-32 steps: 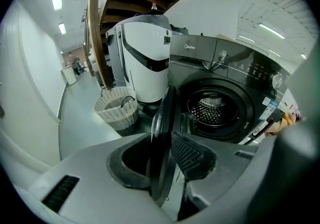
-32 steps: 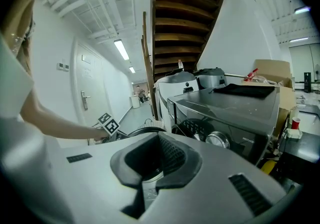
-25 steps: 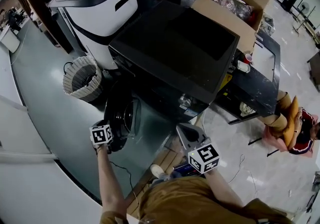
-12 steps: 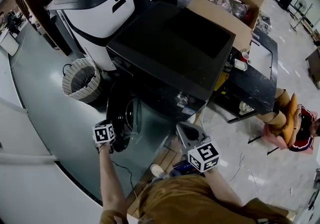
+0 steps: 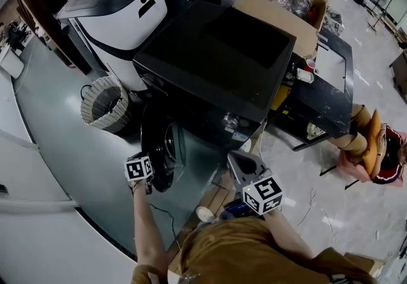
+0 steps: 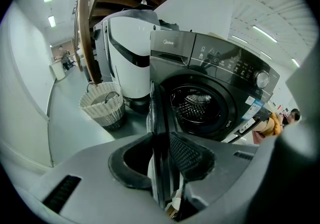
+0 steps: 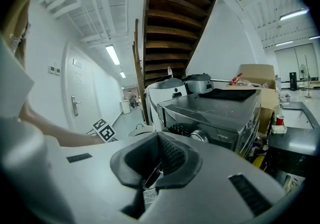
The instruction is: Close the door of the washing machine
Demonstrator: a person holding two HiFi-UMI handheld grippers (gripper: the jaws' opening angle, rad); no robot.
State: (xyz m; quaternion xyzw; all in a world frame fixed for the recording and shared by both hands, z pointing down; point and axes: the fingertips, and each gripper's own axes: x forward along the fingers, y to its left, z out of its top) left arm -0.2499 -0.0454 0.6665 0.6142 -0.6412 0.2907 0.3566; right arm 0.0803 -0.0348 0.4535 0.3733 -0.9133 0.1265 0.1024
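The washing machine [image 5: 216,54] was a dark front-loader with a flat black top and a control panel [image 6: 227,62] with a dial across its upper front. Its round porthole was uncovered, showing the perforated metal drum [image 6: 194,106]. The round, dark-rimmed door [image 6: 157,102] stood open, swung well out from the front on its hinge side. It was seen nearly edge-on in the left gripper view, its free edge clamped between the pads of the left gripper [image 6: 161,144].

Door [image 6: 156,107] bottom behind left gripper [image 6: 160,143]
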